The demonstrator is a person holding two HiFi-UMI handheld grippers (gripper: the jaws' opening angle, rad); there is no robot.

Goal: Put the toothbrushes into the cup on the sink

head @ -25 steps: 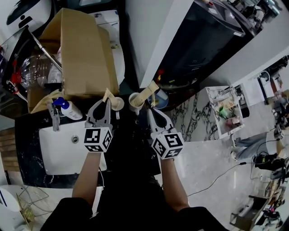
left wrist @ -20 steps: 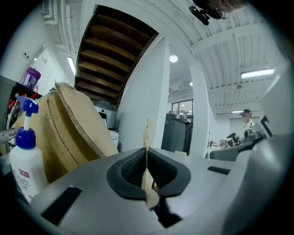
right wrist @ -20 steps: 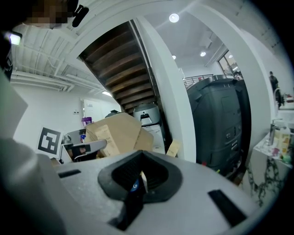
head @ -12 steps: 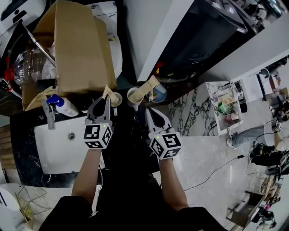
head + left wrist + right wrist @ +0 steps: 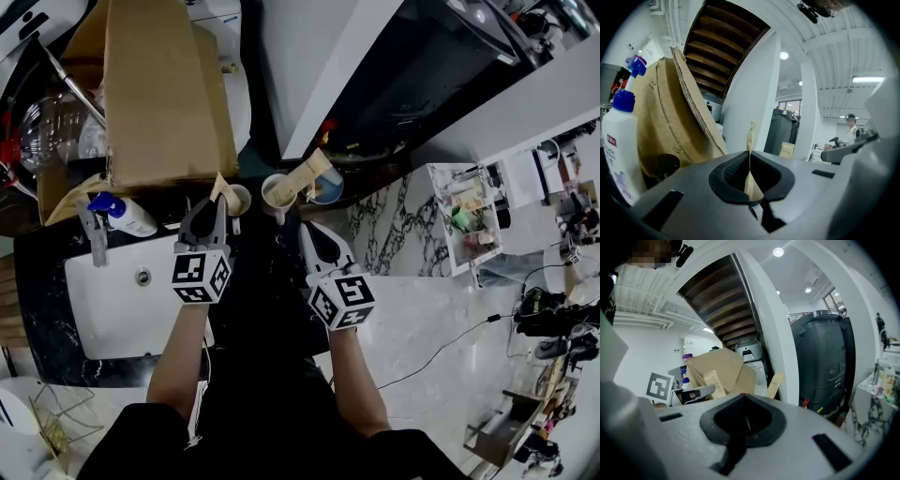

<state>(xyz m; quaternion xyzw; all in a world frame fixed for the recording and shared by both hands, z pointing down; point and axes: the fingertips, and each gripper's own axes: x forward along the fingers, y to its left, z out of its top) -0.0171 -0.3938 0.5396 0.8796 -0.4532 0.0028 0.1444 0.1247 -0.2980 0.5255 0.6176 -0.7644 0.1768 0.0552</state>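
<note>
The left gripper's (image 5: 750,165) jaws are pinching a paper-wrapped toothbrush (image 5: 750,140) edge-on, its top sticking up just beside a small cup (image 5: 240,199) on the black tabletop (image 5: 375,230). The right gripper's (image 5: 746,420) jaws are pressing together on nothing, pointing toward a second cup (image 5: 276,191) that is holding a second toothbrush (image 5: 309,173). A cardboard box (image 5: 159,94) is standing close behind the cups, with a soap bottle (image 5: 127,217) and faucet (image 5: 96,234) sitting at the white sink (image 5: 122,300). Both forearms are reaching forward side by side.
</note>
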